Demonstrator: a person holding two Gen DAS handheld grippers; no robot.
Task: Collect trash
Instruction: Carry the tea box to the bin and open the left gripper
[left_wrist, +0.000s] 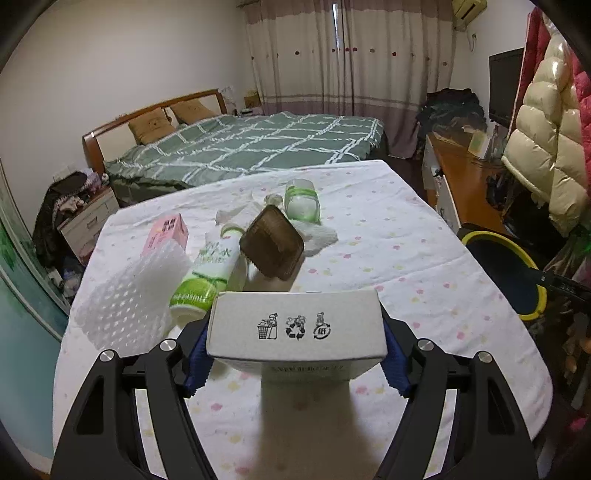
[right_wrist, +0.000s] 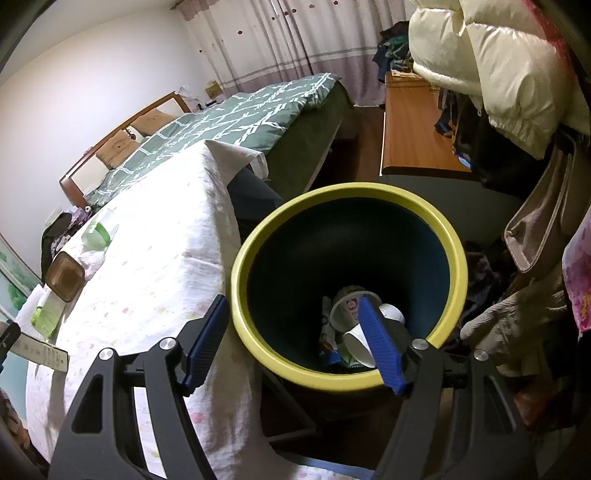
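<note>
My left gripper (left_wrist: 293, 345) is shut on a white cardboard box (left_wrist: 295, 325) with printed recycling icons, held above the table. Beyond it lie a green-and-white bottle (left_wrist: 207, 275), a brown plastic tray (left_wrist: 271, 247), a clear green-banded bottle (left_wrist: 302, 201), a pink carton (left_wrist: 166, 234), white foam sheet (left_wrist: 129, 306) and crumpled tissue (left_wrist: 317, 234). My right gripper (right_wrist: 295, 343) is open and empty over the near rim of the yellow-rimmed dark bin (right_wrist: 258, 236). The bin holds paper cups (right_wrist: 356, 345) and wrappers. The held box's edge (right_wrist: 40, 354) shows at the left of the right wrist view.
The table has a white flowered cloth (left_wrist: 406, 258). The bin (left_wrist: 517, 280) stands off its right edge. A bed (left_wrist: 258, 144) lies behind, a wooden desk (left_wrist: 461, 181) and hanging jackets (left_wrist: 546, 140) to the right, a nightstand (left_wrist: 85, 221) to the left.
</note>
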